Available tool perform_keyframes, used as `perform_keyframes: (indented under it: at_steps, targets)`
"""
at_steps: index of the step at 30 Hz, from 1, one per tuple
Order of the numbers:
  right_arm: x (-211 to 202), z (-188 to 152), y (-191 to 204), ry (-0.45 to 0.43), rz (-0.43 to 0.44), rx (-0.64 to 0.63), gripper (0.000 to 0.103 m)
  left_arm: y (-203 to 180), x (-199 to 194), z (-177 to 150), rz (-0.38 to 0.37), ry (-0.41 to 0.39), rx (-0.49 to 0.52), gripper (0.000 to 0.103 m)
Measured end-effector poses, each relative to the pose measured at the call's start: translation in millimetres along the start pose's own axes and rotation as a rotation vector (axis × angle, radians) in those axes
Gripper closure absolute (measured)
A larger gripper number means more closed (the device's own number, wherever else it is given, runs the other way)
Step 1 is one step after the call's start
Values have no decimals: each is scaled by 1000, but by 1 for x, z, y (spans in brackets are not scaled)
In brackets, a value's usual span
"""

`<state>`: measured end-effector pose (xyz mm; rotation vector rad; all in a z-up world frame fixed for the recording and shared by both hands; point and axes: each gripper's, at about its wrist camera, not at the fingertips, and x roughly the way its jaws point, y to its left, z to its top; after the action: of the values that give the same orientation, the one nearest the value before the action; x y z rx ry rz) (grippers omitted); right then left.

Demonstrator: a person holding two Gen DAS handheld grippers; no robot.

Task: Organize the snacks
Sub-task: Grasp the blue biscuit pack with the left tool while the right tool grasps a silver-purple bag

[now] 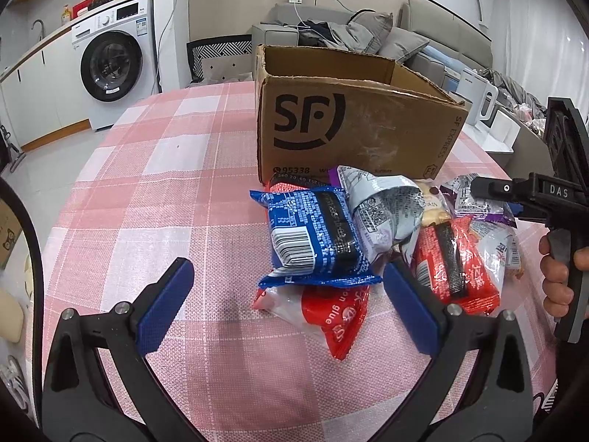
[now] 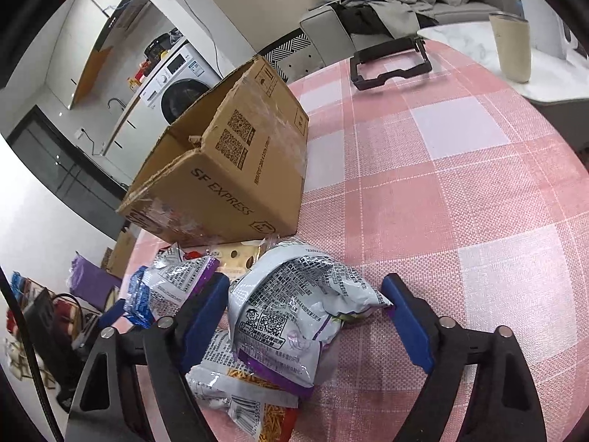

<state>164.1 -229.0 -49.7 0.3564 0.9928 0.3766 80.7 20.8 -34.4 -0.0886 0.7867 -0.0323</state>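
Observation:
A pile of snack packets lies on the pink checked tablecloth (image 1: 165,191) in front of an open SF cardboard box (image 1: 353,129). A blue packet (image 1: 313,235) lies on top, over a red packet (image 1: 335,316), beside a silver-purple bag (image 1: 386,213) and another red packet (image 1: 456,269). My left gripper (image 1: 287,302) is open and empty, its jaws on either side of the near end of the pile. My right gripper (image 2: 309,316) is open around a silver-purple bag (image 2: 294,316) without squeezing it. The box (image 2: 228,169) stands just behind it. The right gripper's body (image 1: 552,199) also shows in the left wrist view.
A black frame-like holder (image 2: 390,62) lies at the table's far side and a beige tumbler (image 2: 511,48) stands on a white marble table. A washing machine (image 1: 114,62) and a grey sofa (image 1: 368,33) are beyond the table.

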Motion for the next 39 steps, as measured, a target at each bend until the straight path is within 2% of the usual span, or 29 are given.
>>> perform_keyframes:
  at_steps: [5,10,20,23,31,32,36,38,39]
  targets:
    - [4,-3,9,-9,-21,-35,26,4,1,-1,-11,4,-10,1]
    - [3,-5,6,-14,19,-12,35,5,2,-1,-12,1,-12,1]
    - [-13,-5,11,-61,95,-47,36,10,2,-1,-27,-14,-34,1]
    - [-17,-4,12,-78,126,-49,36,10,0,1,-20,-28,-31,1]
    - [-23,-4,17,-94,142,-65,36,5,3,14,19,-48,-3,1]
    - [-23,-4,18,-94,143,-67,35,4,4,15,26,-49,7,2]
    - [-23,-5,19,-91,147,-72,35,-3,9,18,19,-29,41,18]
    - [-23,-6,20,-89,150,-76,35,-6,11,16,17,-20,58,28]
    - [-23,-6,21,-88,150,-78,35,-6,11,15,7,-19,61,37]
